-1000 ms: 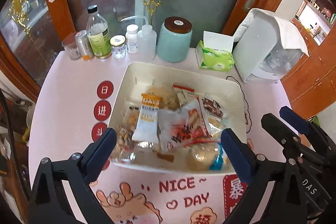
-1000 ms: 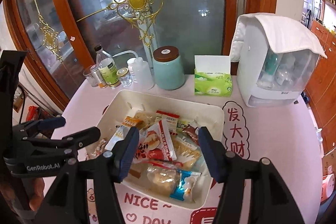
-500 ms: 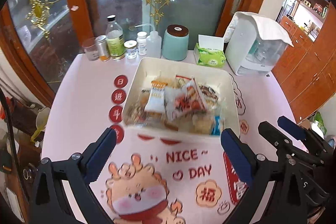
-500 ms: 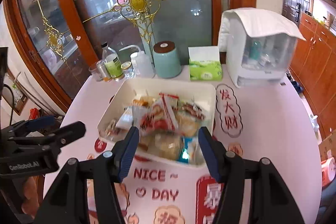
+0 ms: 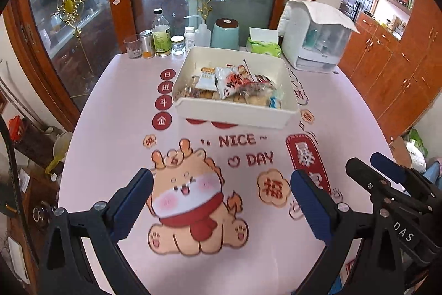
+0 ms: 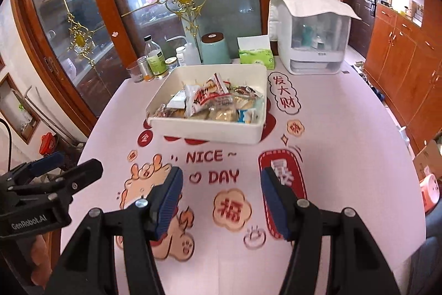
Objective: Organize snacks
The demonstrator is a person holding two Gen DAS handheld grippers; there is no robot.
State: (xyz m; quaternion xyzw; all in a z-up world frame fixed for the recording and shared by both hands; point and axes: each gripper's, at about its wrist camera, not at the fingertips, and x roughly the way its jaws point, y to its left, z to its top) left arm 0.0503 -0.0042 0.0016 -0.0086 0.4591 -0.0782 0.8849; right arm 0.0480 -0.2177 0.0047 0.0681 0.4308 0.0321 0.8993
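Your white bin (image 5: pixel 234 112) of snacks (image 5: pixel 229 86) sits well ahead of both sets of fingers, on the far half of the desk (image 5: pixel 110 107). It's piled with wrapped packets: a red-and-white pack on top, an orange-topped one beside it, clear-wrapped cookies along the near wall. Beyond it, lined up at the desk's back edge, are a glass, a few bottles, a teal jar (image 5: pixel 225 33), a green tissue pack (image 5: pixel 263 46) and a white covered box (image 5: pixel 315 43).

Between your fingers and the bin it's just bare printed mat, lots of room. Left gripper (image 5: pixel 221 201) has its fingers spread wide apart, nothing in them; right gripper (image 6: pixel 221 201) is parted too, narrower, also empty. Both tilt down over the near edge, side by side.
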